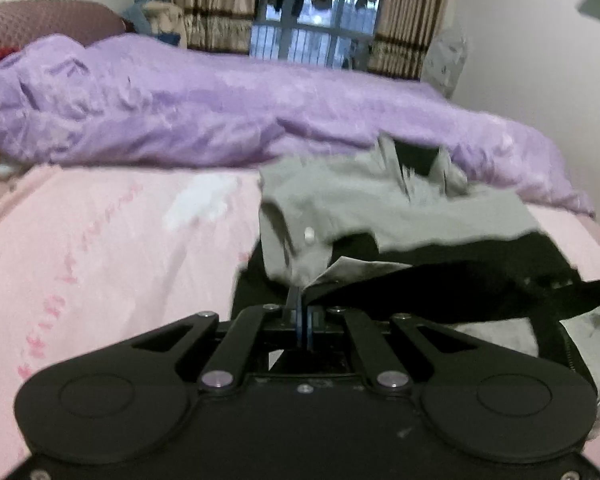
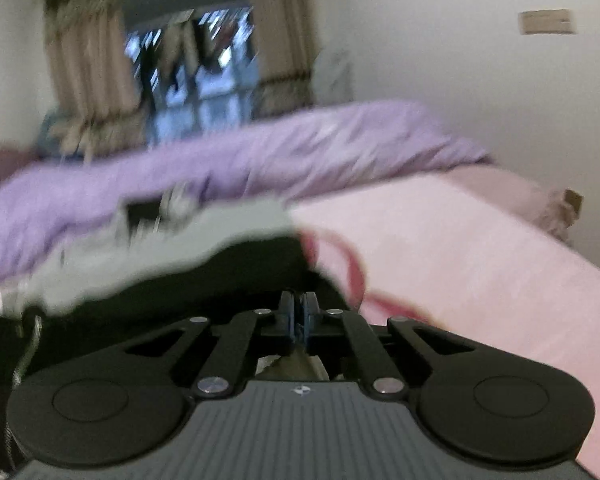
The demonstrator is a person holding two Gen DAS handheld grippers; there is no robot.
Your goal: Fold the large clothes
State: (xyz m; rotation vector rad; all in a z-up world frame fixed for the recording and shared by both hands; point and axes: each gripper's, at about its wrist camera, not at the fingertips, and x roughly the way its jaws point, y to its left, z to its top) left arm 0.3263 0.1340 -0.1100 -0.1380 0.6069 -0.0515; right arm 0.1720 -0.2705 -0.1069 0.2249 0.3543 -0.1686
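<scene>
A large black jacket with a grey lining [image 1: 380, 204] lies on the pink bed sheet [image 1: 100, 240], its grey inside turned up and a white button showing. My left gripper [image 1: 302, 300] is shut on its near left edge, with fabric pinched between the blue pads. In the right wrist view, which is blurred, the same jacket [image 2: 180, 256] spreads to the left. My right gripper [image 2: 300, 312] is shut on its near right edge, and cloth shows behind the closed pads.
A crumpled purple quilt [image 1: 180, 108] lies across the far side of the bed, also shown in the right wrist view [image 2: 260, 152]. Behind it are beige curtains [image 1: 212, 4], a window and white walls. The bed's right edge [image 2: 560, 256] drops off near the wall.
</scene>
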